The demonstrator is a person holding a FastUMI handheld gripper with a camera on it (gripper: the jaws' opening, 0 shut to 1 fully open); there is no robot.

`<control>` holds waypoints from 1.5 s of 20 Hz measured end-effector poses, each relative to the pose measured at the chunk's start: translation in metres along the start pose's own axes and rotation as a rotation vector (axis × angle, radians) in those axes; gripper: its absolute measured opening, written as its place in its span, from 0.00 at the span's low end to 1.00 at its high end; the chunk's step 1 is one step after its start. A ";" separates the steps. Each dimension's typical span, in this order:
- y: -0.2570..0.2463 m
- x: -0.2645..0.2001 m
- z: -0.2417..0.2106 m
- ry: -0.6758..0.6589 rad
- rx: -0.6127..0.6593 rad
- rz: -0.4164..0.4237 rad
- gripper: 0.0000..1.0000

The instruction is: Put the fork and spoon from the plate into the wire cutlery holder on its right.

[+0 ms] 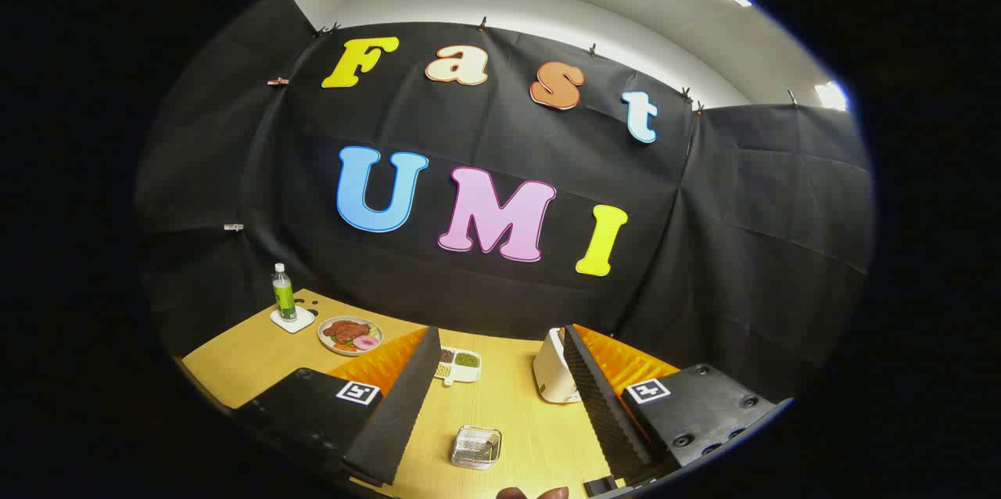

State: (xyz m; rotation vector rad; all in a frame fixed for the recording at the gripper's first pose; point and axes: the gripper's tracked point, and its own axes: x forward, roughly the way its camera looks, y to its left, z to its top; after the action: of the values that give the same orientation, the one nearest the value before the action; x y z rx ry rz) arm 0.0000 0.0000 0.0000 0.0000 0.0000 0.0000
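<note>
My gripper (500,336) is open and held high above the wooden table (258,362), with nothing between its ribbed black fingers (399,405). The small square wire cutlery holder (475,446) stands on the table, between the fingers in this view. I cannot tell what lies inside it. A round plate (349,335) with meat and sliced vegetables sits beyond the left finger. I cannot make out a fork or a spoon on it from this distance.
A green-labelled bottle (284,294) stands on a white coaster behind the plate. A white divided dish of beans (460,364) lies ahead between the fingers. A white boxy appliance (554,378) stands by the right finger. Fingertips of a hand (532,493) show beneath the holder.
</note>
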 end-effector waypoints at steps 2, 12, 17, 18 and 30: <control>0.000 0.000 0.002 -0.004 -0.002 -0.004 0.98; 0.008 0.000 0.001 0.003 -0.005 0.006 0.98; 0.015 0.002 -0.001 0.015 0.003 0.019 0.98; 0.018 0.002 -0.002 0.017 0.004 0.022 0.98; 0.176 0.006 -0.153 0.555 0.081 0.390 0.97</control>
State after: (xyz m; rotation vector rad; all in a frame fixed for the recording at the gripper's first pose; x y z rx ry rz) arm 0.0059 0.1761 -0.1528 0.0812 0.5552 0.3903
